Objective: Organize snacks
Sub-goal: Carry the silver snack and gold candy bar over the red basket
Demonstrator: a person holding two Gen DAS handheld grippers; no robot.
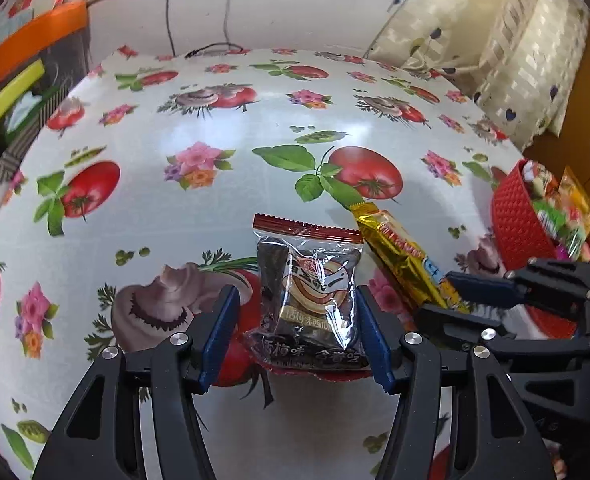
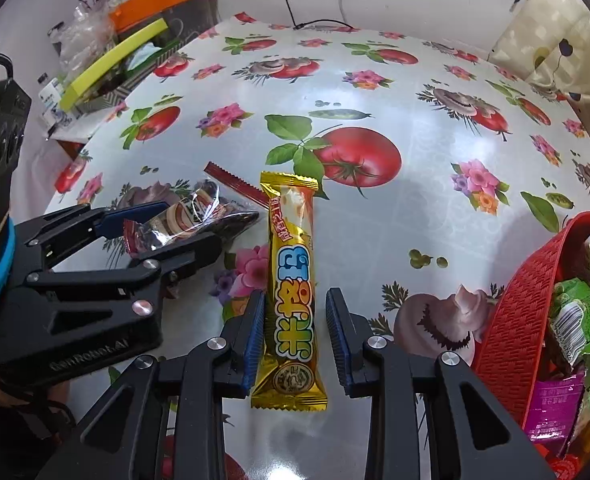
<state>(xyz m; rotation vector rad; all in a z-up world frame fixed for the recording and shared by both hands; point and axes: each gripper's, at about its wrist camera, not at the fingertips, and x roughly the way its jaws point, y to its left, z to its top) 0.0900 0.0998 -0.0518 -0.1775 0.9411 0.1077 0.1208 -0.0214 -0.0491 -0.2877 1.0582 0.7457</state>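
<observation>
**Two packets between the fingers, basket at the right edge**

On the table point(image 1: 215, 128), the seed packet point(image 1: 309, 300) lies between the fingers of the left gripper point(image 1: 297, 340). Just beside it at 2 o'clock lies the long snack bar point(image 1: 403, 256), running from 11 toward 5 o'clock, its near end under the right gripper point(image 1: 455, 296). In the right wrist view that bar point(image 2: 293, 288) lies lengthwise between the right gripper's point(image 2: 295, 340) fingers, with the seed packet point(image 2: 191, 220) at 10 o'clock inside the left gripper point(image 2: 167, 228). The basket point(image 2: 507, 320) sits at 3 o'clock on the table's right edge, with several snack packets point(image 2: 575, 316) in it. A cluttered shelf point(image 2: 107, 60) stands off the table's far left, at 10 o'clock.
</observation>
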